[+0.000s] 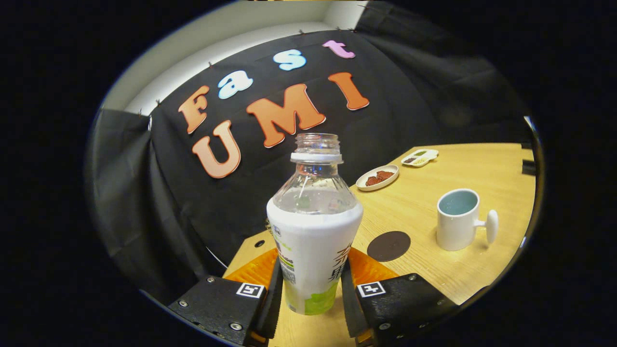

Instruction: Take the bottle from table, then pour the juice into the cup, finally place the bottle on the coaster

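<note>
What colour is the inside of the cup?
Pale blue inside the white cup, seen in the gripper view; the gripper grips the bottle.

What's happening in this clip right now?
A person's handheld tongs are shut on an uncapped bottle, both fingers pressing its labelled sides. It appears lifted and slightly tilted over the wooden table. The dark round coaster lies just beyond the fingers, with the white cup past it. Pouring hasn't begun.

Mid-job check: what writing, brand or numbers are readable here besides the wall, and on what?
Bottle label, held between the gripper's fingers: printed characters, partly hidden and too blurred to read.
Square markers on the gripper: black-and-white patterns, no words.
Cup, coaster: no text.
</note>
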Demonstrator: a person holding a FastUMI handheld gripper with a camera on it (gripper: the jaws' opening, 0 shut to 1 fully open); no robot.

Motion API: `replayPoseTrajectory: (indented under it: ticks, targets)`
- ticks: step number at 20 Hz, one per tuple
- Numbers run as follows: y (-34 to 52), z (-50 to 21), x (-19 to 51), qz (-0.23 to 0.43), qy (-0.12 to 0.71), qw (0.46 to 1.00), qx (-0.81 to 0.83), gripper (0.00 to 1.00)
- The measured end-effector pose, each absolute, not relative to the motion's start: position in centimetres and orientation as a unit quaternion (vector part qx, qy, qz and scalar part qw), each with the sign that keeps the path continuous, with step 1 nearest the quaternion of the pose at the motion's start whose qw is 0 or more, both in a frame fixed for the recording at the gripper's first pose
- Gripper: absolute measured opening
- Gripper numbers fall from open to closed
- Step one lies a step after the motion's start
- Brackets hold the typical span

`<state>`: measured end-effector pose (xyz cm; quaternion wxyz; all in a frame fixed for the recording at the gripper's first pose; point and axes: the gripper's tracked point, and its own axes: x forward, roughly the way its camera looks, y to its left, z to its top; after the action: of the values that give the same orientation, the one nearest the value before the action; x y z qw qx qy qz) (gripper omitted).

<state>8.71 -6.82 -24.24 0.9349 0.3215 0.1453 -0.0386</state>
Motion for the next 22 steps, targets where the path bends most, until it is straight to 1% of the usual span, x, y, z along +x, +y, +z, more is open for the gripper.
replayPoseTrajectory:
  ticks: [4, 9, 14, 18, 22]
  targets:
    - [-8.3, -23.0, 9.6, -0.057, 0.126, 0.894, 0.425, 0.56]
    - [-10.7, -23.1, 10.9, -0.092, 0.116, 0.850, 0.506, 0.56]
    - [-12.8, -24.9, 11.5, -0.131, 0.114, 0.777, 0.605, 0.56]
    - [-14.6, -26.7, 11.4, -0.165, 0.116, 0.737, 0.645, 0.56]
    - [-14.9, -26.7, 12.1, -0.169, 0.111, 0.706, 0.679, 0.56]
